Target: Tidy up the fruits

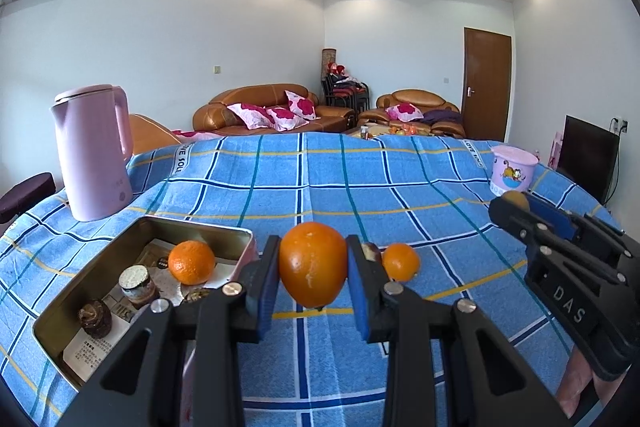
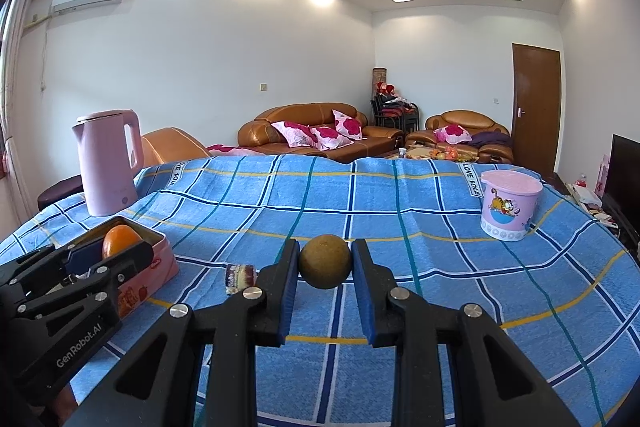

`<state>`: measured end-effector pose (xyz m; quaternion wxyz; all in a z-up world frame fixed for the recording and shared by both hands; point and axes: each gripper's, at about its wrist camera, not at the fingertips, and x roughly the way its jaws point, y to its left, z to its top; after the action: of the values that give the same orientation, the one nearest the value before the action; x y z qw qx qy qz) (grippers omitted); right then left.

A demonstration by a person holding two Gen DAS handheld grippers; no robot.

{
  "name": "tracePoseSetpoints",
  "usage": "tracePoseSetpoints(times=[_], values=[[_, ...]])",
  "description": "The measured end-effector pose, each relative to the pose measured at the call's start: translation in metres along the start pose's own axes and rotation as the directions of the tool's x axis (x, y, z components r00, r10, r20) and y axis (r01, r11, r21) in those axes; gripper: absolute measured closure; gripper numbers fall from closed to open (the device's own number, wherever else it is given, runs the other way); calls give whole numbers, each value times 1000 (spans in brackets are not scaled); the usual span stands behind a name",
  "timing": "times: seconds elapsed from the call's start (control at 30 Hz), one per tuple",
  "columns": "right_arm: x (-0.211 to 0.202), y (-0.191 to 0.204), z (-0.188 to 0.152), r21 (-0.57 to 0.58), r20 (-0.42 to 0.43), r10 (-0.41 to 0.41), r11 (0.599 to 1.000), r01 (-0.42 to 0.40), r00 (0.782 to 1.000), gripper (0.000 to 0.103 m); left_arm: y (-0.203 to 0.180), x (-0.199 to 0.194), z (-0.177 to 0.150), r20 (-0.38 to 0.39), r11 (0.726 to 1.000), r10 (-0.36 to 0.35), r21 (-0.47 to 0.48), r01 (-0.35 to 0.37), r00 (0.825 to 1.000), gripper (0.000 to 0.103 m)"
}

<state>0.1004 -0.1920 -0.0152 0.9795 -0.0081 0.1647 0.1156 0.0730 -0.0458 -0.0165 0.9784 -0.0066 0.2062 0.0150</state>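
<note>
My left gripper [image 1: 313, 263] is shut on a large orange [image 1: 313, 263], held above the blue checked cloth beside a metal tin [image 1: 52, 323]. Inside the tin lie a smaller orange [image 1: 191, 263] and two brown lumps [image 1: 138, 286]. Another small orange [image 1: 401, 261] rests on the cloth just right of the held one, with a dark brown piece [image 1: 372, 251] half hidden beside it. My right gripper [image 2: 325, 269] is shut on a round brown-green fruit [image 2: 325, 261]. It also shows at the right of the left wrist view as the right gripper [image 1: 516, 205].
A pink kettle [image 1: 94, 151] stands at the cloth's far left and a pink lidded bucket [image 2: 509, 205] at the far right. A small wrapped item [image 2: 240, 278] lies on the cloth by the tin [image 2: 154, 265]. Sofas stand beyond the table.
</note>
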Motion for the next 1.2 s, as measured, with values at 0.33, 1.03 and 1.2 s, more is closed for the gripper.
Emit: tracePoseSetpoints(times=[0.33,1.03,1.2], values=[[-5,17,4,-16,1,27,1000,-27,1000,75,14,-5,-1,-13,1000,12,-7,-12,1000,70],[-10,75,22,-50,2,184,982,-184,983,75,73,-18,0,-38,992,118,-40,-120,992,70],[-9,89,21,-59,-5,219,974,-218,976,75,86,-20,-2,-53,988,145,-42,-147,988,70]])
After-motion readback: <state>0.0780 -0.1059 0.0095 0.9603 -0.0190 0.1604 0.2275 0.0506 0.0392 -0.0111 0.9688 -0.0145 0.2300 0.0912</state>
